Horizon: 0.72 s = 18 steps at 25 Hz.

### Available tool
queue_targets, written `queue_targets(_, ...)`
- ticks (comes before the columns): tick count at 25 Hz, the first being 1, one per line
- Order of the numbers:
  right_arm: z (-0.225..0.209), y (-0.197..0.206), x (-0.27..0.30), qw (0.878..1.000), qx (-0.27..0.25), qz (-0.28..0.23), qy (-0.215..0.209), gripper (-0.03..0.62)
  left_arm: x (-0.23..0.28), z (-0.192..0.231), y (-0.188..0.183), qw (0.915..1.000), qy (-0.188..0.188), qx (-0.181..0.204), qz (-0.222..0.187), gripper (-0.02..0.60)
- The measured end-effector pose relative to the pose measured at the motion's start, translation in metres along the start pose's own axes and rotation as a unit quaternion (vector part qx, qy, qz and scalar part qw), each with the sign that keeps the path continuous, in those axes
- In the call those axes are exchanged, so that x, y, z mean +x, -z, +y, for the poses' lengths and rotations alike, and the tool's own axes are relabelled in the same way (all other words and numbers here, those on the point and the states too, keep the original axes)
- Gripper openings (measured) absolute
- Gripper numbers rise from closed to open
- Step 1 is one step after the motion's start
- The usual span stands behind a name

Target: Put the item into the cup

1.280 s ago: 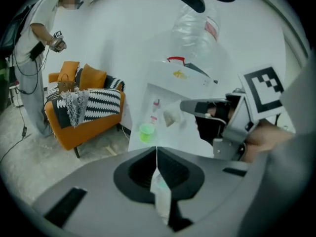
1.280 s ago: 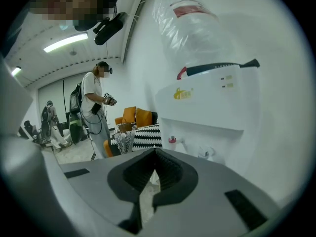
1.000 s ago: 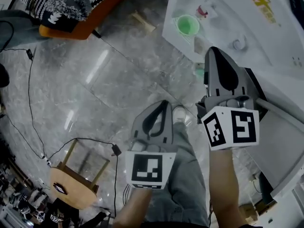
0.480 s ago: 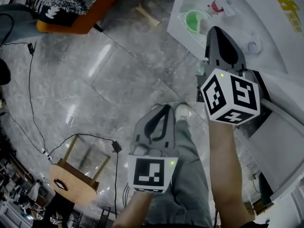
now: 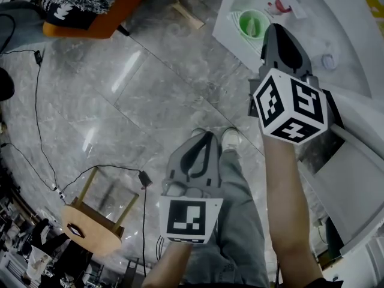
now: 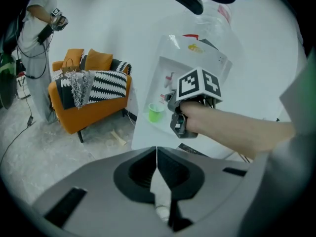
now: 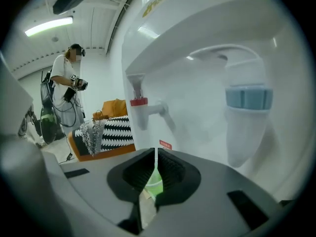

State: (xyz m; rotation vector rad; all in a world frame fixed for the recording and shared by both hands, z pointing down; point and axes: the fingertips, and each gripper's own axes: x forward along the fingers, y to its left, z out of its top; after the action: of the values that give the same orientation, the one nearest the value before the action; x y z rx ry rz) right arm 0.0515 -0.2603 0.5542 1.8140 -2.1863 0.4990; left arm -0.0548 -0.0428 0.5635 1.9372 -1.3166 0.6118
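Head view: the left tool (image 5: 207,138) hangs clenched above the marble floor (image 5: 120,101); the right tool (image 5: 276,30) reaches just beside the green cup (image 5: 252,23) on the water dispenser (image 5: 351,59). Left gripper view: jaws pressed together; the cup stands well ahead. Right gripper view: jaws clenched; the cup shows right behind them, below the red tap (image 7: 138,101).

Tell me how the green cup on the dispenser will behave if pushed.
The green cup looks like thin plastic, so it is probably light and apt to slide or tip under a nudge. It seems empty, so little weighs it down. Its open rim may flex if squeezed.
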Motion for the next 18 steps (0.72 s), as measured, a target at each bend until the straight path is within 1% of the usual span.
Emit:
queue_targets(5, 0.002, -0.003, -0.003, 1.0, -0.002, -0.004, -0.004, 0.012, 0.002, 0.0, -0.001, 1.0, 0.002, 0.0, 0.001, 0.014)
queue_targets(9, 0.004, -0.005, -0.017, 1.0, -0.007, -0.01, -0.011, 0.011, -0.001, -0.004, -0.001, 1.0, 0.001, 0.001, -0.005, 0.014)
queue_targets(14, 0.011, -0.014, -0.049, 0.999, -0.016, -0.024, -0.027, 0.011, -0.016, -0.006, -0.01, 0.9996, -0.012, 0.01, -0.024, 0.014)
queue_targets(18, 0.02, -0.03, -0.091, 0.998, -0.008, -0.028, -0.051, 0.011, -0.044, -0.014, -0.024, 0.9985, -0.023, 0.016, -0.046, 0.014)
